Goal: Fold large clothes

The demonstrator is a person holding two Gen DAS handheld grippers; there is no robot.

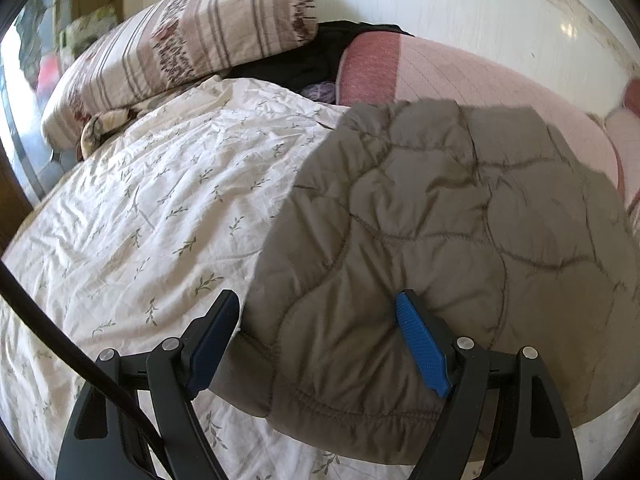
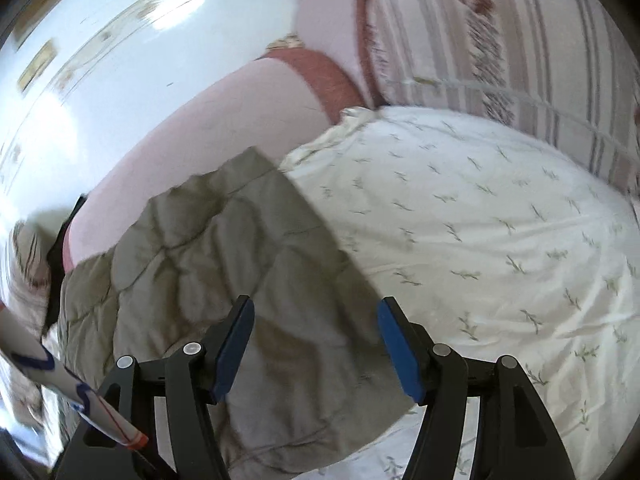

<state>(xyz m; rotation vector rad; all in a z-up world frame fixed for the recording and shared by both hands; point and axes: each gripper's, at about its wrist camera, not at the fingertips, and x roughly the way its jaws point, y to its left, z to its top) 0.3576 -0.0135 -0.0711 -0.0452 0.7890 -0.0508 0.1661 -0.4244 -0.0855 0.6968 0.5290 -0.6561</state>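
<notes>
Left wrist view alone shows black cloth (image 1: 296, 64) behind the bed's jacket (image 1: 440, 240). Left gripper (image 1: 318, 344) and right gripper (image 2: 316, 348) tilt down, fingers apart, gripping nothing.

I logged the left gripper (image 1: 318, 344) as a black frame with paired angled link arms on each side, each arm pinned by a round silver pivot screw, and two long fingers faced with blue pads (image 1: 422, 346) whose surface was finely knurled; a thick black cable (image 1: 76, 354) crossed the lower left of its view. The right gripper (image 2: 316, 352) had the same build: black linkage, silver pivots, blue pads (image 2: 396, 354). No sleeve or hand showed in either view.
</notes>
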